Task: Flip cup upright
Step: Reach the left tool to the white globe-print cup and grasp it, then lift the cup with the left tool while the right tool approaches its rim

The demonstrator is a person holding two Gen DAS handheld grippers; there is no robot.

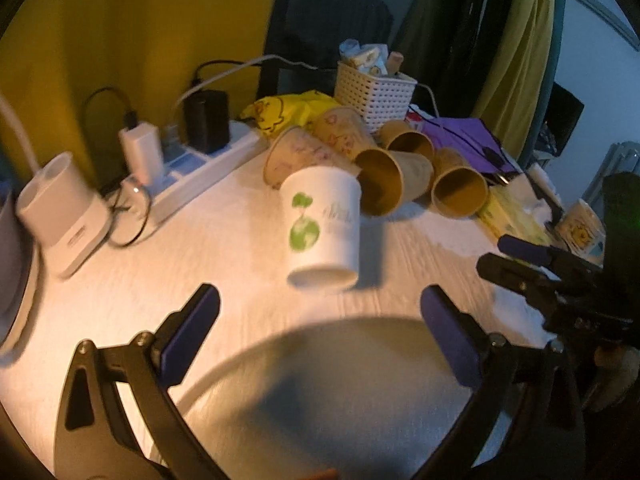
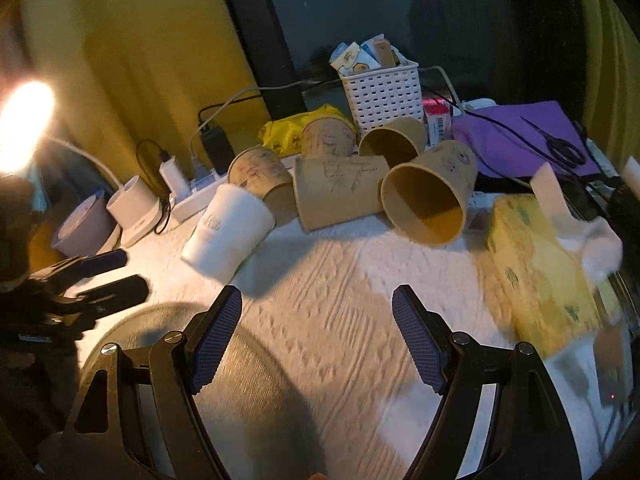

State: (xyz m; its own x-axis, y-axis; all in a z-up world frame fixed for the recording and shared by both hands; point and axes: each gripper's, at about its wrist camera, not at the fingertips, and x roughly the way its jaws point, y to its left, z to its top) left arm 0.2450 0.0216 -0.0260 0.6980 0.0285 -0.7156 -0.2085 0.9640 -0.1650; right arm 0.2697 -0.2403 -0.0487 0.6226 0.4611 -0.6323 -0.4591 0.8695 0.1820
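A white paper cup (image 1: 323, 226) with a green globe print stands mouth-down and tilted on the white table, leaning back against the brown cups. It also shows in the right wrist view (image 2: 228, 232). My left gripper (image 1: 320, 320) is open and empty, just in front of the cup, apart from it. My right gripper (image 2: 318, 336) is open and empty, to the right of the white cup; it shows at the right edge of the left wrist view (image 1: 516, 258). Several brown paper cups (image 2: 426, 196) lie on their sides behind.
A white lattice basket (image 1: 372, 88), yellow bag (image 1: 280, 110) and purple sheet (image 2: 520, 132) with scissors sit at the back. A power strip (image 1: 200, 168) with chargers and a white holder (image 1: 60, 208) stand left. A yellow tissue pack (image 2: 540, 272) lies right. A lit lamp (image 2: 24, 124) glares far left.
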